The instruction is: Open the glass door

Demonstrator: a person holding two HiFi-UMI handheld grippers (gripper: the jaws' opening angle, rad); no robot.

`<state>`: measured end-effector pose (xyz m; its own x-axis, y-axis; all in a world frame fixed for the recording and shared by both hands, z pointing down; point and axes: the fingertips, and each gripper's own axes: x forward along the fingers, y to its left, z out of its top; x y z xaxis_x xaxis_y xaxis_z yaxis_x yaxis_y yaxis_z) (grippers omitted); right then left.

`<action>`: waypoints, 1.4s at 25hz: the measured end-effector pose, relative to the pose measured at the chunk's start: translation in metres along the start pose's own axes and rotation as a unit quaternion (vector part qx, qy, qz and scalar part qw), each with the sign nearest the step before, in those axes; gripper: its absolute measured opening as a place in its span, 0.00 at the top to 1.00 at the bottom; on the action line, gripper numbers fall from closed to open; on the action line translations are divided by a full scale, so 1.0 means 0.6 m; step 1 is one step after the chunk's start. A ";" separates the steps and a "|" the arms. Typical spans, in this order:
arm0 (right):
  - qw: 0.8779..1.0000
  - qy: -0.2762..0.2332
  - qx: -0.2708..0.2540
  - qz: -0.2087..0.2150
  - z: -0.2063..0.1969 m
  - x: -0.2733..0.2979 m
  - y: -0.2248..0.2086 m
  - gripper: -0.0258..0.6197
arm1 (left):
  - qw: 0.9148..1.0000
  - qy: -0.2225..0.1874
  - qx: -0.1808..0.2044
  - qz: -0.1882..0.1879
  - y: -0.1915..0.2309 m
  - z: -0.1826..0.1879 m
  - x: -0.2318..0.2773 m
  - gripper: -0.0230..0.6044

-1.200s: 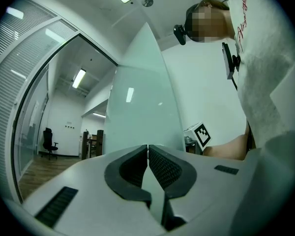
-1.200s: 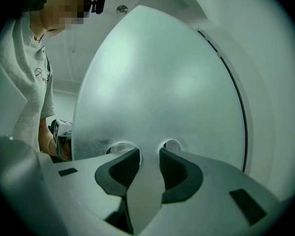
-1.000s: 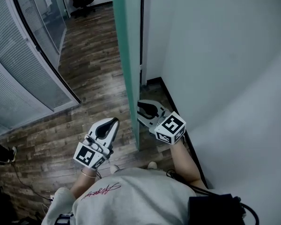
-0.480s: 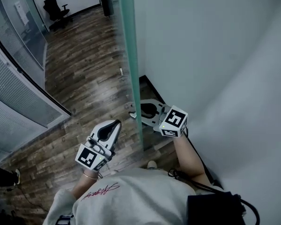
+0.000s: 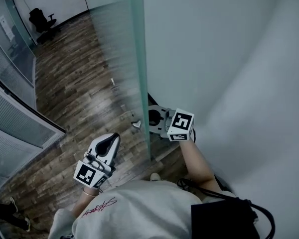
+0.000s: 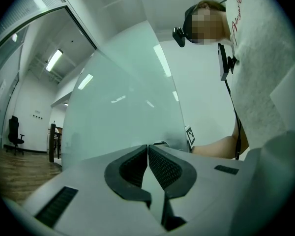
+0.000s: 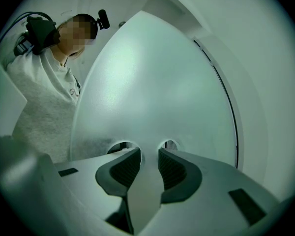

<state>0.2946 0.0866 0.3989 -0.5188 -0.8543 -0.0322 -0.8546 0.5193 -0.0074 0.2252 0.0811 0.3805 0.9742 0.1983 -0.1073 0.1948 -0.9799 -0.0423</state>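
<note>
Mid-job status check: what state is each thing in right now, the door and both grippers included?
glass door: open, edge-on toward the person, standing between the two grippers.
left gripper: jaws shut, empty, clear of the door's left face.
right gripper: jaws apart, nothing between them, close to the door's right face; contact unclear.
office chair: upright, far down the room.
ceiling light: on.
</note>
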 end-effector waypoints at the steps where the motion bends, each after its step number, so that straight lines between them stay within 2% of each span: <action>1: 1.000 0.000 0.001 0.002 0.002 -0.008 -0.003 0.77 | 1.000 0.000 0.000 0.001 -0.003 0.001 0.005 0.92; 16: 0.999 -0.008 0.014 0.034 0.008 -0.120 -0.058 0.77 | 1.000 0.014 -0.007 0.005 -0.050 -0.015 0.071 0.92; 35: 0.996 -0.020 0.030 0.078 0.012 -0.217 -0.121 0.77 | 0.999 0.034 0.009 0.033 -0.048 -0.023 0.083 0.93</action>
<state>0.4241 0.1603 0.3962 -0.6433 -0.7616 -0.0784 -0.7596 0.6477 -0.0586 0.2694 0.1188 0.3901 0.9905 0.1309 -0.0428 0.1285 -0.9902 -0.0548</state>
